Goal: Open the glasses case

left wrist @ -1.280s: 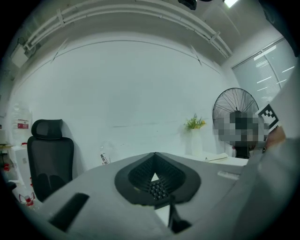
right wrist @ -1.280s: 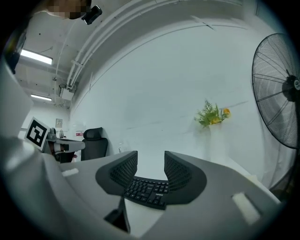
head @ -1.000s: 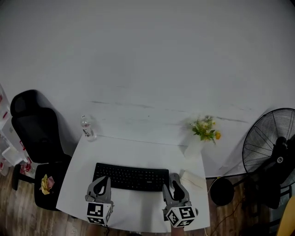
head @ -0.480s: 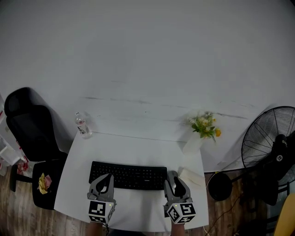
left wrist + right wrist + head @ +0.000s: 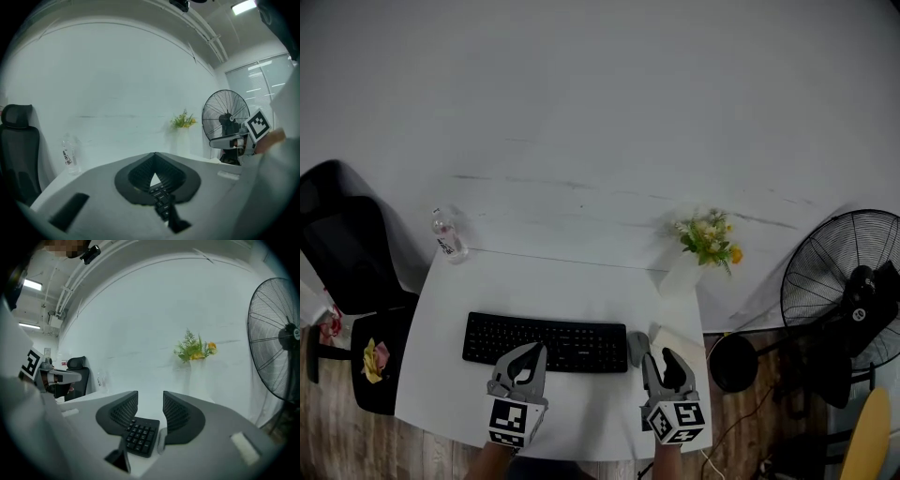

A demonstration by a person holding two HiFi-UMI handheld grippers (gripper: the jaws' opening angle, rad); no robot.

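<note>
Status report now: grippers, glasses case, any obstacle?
Left gripper shut, empty. Right gripper open, empty. Case not certain: maybe grey object beside keyboard, untouched. Nothing in the way.

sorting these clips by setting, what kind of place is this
Probably an office or a similar indoor work room. A white desk against a plain white wall carries a black keyboard, a black office chair stands beside it, and a pedestal fan stands on the wood floor.
</note>
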